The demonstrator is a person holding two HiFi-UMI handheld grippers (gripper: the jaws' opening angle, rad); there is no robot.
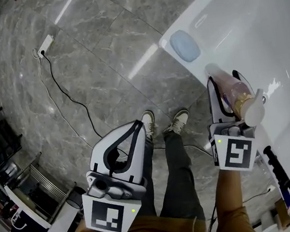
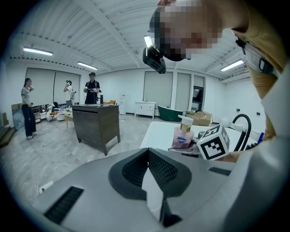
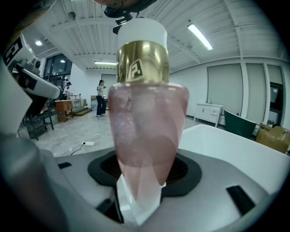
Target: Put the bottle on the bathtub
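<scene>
A clear pink pump bottle (image 1: 235,94) with a gold collar and white pump head sits in my right gripper (image 1: 228,104), which is shut on it. In the right gripper view the bottle (image 3: 144,122) fills the middle, upright between the jaws. It hangs over the rim of the white bathtub (image 1: 261,26) at the right. My left gripper (image 1: 125,147) is shut and empty, held low over the floor at the left; in its own view the left gripper (image 2: 147,181) has its jaws closed together, and the bottle (image 2: 182,135) shows beyond.
A pale blue oval soap (image 1: 185,45) lies on the tub's corner. A black faucet hose (image 1: 282,176) stands on the tub rim near me. A white power strip (image 1: 45,45) with a black cable lies on the marble floor. My shoes (image 1: 175,122) are below.
</scene>
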